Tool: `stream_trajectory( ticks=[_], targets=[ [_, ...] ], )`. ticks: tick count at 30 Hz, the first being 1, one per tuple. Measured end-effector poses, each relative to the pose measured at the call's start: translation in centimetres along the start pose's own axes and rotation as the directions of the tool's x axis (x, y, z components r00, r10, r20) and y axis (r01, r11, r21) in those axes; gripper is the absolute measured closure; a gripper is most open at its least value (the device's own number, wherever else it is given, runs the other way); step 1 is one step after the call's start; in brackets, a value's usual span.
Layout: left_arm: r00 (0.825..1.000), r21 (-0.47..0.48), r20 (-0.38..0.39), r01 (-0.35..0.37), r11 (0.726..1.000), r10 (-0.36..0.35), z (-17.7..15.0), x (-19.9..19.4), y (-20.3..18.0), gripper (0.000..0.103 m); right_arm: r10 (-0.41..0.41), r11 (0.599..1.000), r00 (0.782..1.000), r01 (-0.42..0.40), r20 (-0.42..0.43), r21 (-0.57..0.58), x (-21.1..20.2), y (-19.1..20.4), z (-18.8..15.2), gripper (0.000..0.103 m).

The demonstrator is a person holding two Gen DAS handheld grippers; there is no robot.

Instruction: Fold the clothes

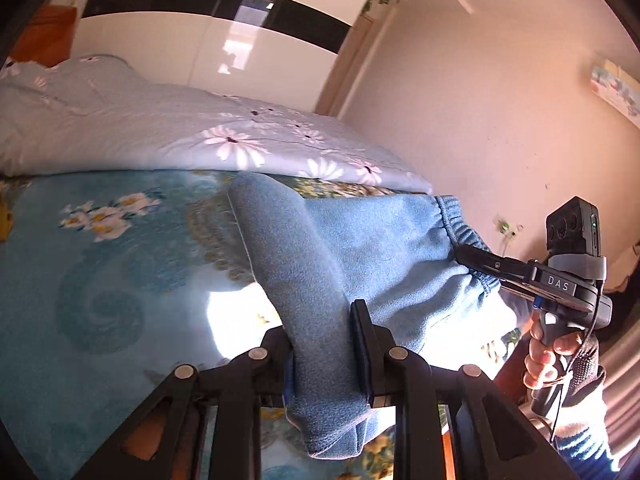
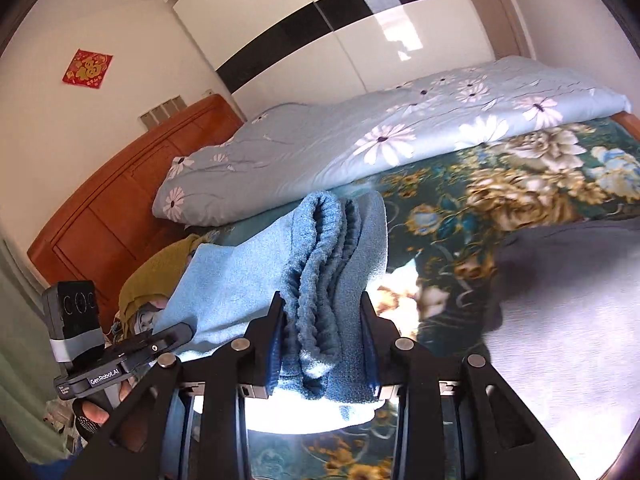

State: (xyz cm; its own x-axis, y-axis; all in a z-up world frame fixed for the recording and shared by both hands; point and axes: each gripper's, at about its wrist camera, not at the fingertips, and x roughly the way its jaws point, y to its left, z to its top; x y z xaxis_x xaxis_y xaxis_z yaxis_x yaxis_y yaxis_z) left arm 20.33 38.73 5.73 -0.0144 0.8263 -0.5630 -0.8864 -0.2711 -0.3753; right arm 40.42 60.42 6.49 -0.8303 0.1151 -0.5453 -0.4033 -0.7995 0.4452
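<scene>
No container is showing in either view; everything is lying on a bed (image 1: 120, 248) covered with a floral blanket (image 2: 520, 184).

The left gripper (image 1: 320, 344) is pinching a fold of the blue fleece trousers (image 1: 360, 248), its jaws standing narrow with the cloth packed tight between the pads. The trousers are hanging in the air above the blanket, stretched between the two grippers. In the left wrist view the right gripper (image 1: 476, 258) is gripping the gathered elastic waistband (image 1: 460, 220) at the far end, with a hand (image 1: 548, 356) wrapping its handle.

In the right wrist view the right gripper (image 2: 323, 332) is clamping the bunched waistband (image 2: 320, 264), jaws part-closed on several ribbed layers. The left gripper (image 2: 176, 334) is showing at the lower left, its tips against the pale side of the trousers (image 2: 240, 280).

A daisy-print quilt (image 2: 340, 136) is lying folded along the far side of the bed, near a wooden headboard (image 2: 120, 200). A mustard garment (image 2: 160, 268) is sitting just behind the trousers, and a dark grey garment (image 2: 568, 272) is lying on the blanket to the right.
</scene>
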Motion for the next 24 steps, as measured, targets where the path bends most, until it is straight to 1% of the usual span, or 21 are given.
stream_trajectory(
  ticks=[3, 8, 10, 15, 17, 20, 23, 24],
  targets=[
    [0.998, 0.081, -0.040, 0.054, 0.995, -0.051, 2.0, 3.6, -5.1, 0.077, -0.070, 0.997, 0.997, 0.070, 0.017, 0.018, -3.8, -4.0, 1.2, 0.068],
    [0.984, 0.125, -0.105, 0.154, 0.980, -0.142, 4.0, 9.4, -12.4, 0.077, -0.178, 0.983, 0.983, 0.176, 0.042, 0.052, -9.8, -10.0, 3.1, 0.068],
    [0.979, 0.141, -0.130, 0.176, 0.974, -0.158, 4.5, 11.4, -15.2, 0.077, -0.225, 0.973, 0.973, 0.222, 0.050, 0.057, -11.8, -11.8, 3.9, 0.069],
    [0.970, 0.189, -0.170, 0.207, 0.960, -0.176, 4.7, 15.6, -21.6, 0.077, -0.321, 0.944, 0.947, 0.318, 0.025, 0.088, -14.9, -17.1, 5.2, 0.068],
    [0.968, 0.194, -0.182, 0.209, 0.959, -0.174, 4.2, 17.4, -22.7, 0.076, -0.337, 0.935, 0.941, 0.332, 0.022, 0.122, -15.8, -19.4, 5.0, 0.068],
    [0.965, 0.192, -0.200, 0.209, 0.959, -0.170, 3.2, 20.2, -23.5, 0.074, -0.335, 0.934, 0.942, 0.328, 0.024, 0.141, -15.7, -22.5, 4.0, 0.068],
    [0.957, 0.180, -0.255, 0.188, 0.966, -0.139, 1.5, 23.0, -22.7, 0.074, -0.294, 0.935, 0.956, 0.290, -0.010, 0.203, -13.7, -26.2, 2.1, 0.068],
    [0.953, 0.176, -0.273, 0.182, 0.967, -0.130, 0.9, 23.7, -22.3, 0.074, -0.291, 0.932, 0.957, 0.287, -0.019, 0.221, -13.1, -27.0, 1.5, 0.068]
  ],
)
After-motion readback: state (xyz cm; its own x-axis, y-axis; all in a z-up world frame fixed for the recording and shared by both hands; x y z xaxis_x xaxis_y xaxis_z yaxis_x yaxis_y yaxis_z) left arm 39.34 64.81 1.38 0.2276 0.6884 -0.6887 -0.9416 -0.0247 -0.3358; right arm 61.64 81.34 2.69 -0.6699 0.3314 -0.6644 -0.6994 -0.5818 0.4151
